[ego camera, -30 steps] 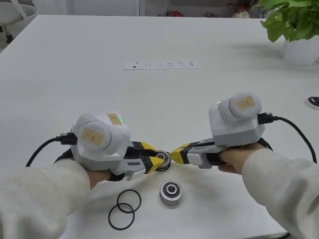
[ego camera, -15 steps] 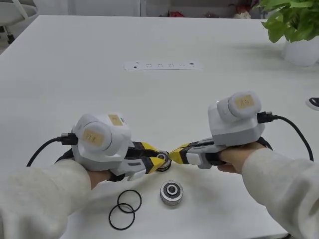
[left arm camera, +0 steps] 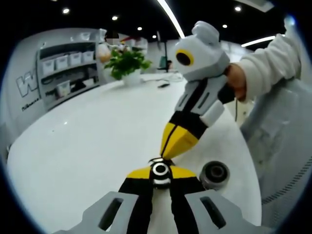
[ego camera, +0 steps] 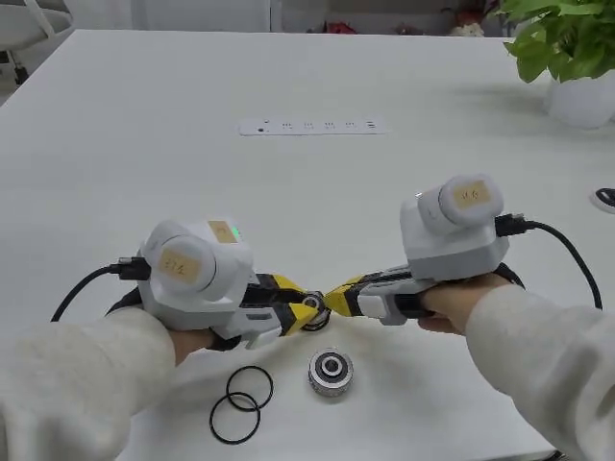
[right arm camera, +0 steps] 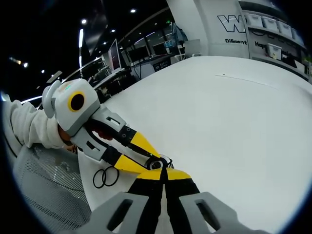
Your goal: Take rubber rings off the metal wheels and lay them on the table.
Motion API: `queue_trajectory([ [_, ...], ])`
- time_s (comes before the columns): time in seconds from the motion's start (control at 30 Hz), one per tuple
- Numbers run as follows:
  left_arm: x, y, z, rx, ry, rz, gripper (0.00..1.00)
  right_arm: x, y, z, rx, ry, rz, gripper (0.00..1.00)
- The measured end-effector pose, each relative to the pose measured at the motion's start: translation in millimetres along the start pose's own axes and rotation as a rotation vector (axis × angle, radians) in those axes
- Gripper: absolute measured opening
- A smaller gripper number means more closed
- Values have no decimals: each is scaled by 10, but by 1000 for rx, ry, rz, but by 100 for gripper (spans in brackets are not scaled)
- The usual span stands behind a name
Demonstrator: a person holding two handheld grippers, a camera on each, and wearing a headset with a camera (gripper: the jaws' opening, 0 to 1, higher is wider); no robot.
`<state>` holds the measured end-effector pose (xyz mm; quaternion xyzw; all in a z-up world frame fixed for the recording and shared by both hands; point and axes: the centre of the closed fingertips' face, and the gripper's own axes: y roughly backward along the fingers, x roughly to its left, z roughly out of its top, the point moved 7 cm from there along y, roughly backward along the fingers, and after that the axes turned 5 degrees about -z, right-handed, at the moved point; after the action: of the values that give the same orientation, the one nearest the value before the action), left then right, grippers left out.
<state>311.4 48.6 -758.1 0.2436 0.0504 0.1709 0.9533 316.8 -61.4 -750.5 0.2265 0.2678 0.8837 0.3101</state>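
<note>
Head view: we see the left gripper (ego camera: pixel 306 313) clamped on a round metal wheel (ego camera: pixel 315 305) above the white table (ego camera: pixel 192 144). A second wheel (ego camera: pixel 330 372) lies flat, bore up, near two thin black rubber rings (ego camera: pixel 240 403). Left gripper view: we find the held wheel's bore facing the lens, with the right gripper (left arm camera: pixel 165 151) touching its rim. Right gripper view: its yellow jaws meet at that rim; we cannot tell whether they pinch rubber.

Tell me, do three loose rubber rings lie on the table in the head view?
No, just two rubber rings lie overlapping on the table, left of the loose metal wheel.
</note>
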Motion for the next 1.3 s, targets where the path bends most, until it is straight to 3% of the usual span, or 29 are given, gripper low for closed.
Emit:
queue_trajectory([
  [0.67,0,1,2,-1,-2,-1,13,26,-8,25,-4,12,23,0],
  [0.7,0,1,3,-1,-2,-1,13,53,-7,99,-59,-12,43,0],
  [0.83,1,1,2,-1,0,0,13,46,1,115,-39,28,15,0],
  [0.97,-4,0,1,-2,-7,1,14,22,-10,57,-15,29,10,0],
  [1.3,0,33,-3,4,12,-7,14,-1,-3,73,-13,17,11,0],
])
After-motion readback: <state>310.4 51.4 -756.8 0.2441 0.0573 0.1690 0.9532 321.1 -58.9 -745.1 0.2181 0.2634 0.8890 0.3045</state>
